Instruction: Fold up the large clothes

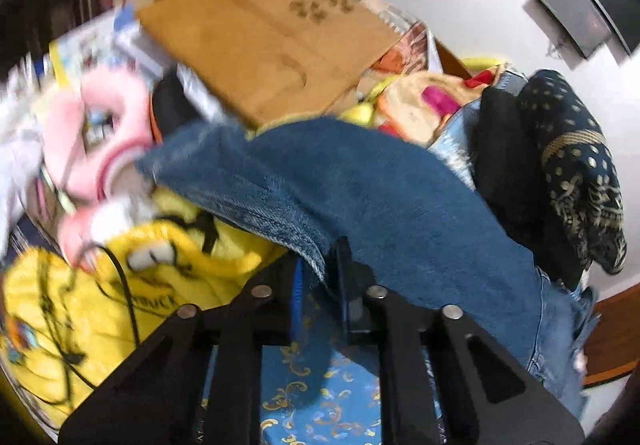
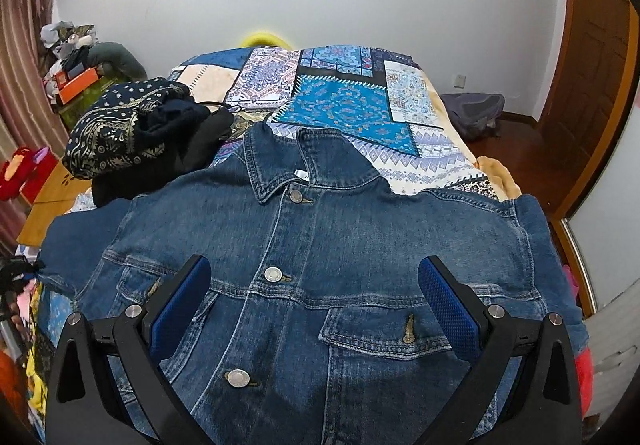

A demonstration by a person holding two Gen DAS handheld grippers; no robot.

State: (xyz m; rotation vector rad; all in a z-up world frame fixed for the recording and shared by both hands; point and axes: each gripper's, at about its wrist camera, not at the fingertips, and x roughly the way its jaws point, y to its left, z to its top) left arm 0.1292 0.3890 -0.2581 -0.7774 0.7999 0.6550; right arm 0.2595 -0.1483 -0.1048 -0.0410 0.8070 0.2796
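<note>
The denim jacket (image 2: 312,265) lies front-up and buttoned on the patchwork bedspread (image 2: 348,101), collar toward the far wall. My right claw (image 2: 314,293) hangs over its chest pockets, jaws spread wide, gripping nothing. My left claw (image 1: 320,281) has pinched nearly shut on the jacket's edge, probably a sleeve; the view is blurred. A yellow garment (image 1: 80,305) lies left of that sleeve.
</note>
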